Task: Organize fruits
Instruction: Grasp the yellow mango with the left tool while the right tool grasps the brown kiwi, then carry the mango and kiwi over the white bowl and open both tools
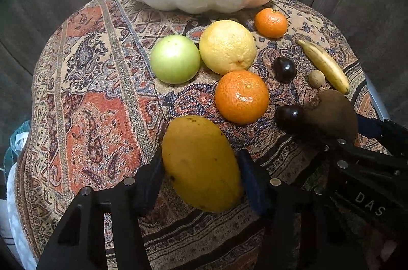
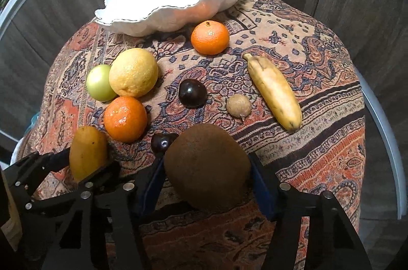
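Observation:
A yellow mango (image 1: pixel 201 163) lies on the patterned cloth at the near edge. My left gripper (image 1: pixel 201 169) has a blue pad against each of its sides. A brown fuzzy fruit (image 2: pixel 207 168) sits to the right of the mango, and my right gripper (image 2: pixel 207 169) is closed on its flanks. In the right wrist view the mango (image 2: pixel 88 154) shows at the left, held by the left gripper (image 2: pixel 86 168). The white scalloped bowl (image 1: pixel 204 2) stands empty at the far edge of the table.
Between the grippers and the bowl lie a green round fruit (image 1: pixel 175 59), a yellow citrus (image 1: pixel 227 47), two mandarins (image 1: pixel 241 96) (image 1: pixel 270 22), two dark plums (image 1: pixel 284 69) (image 1: pixel 289 115), a small tan fruit (image 1: pixel 316 78) and a banana (image 1: pixel 323 63). The cloth (image 1: pixel 97 117) drops off all round.

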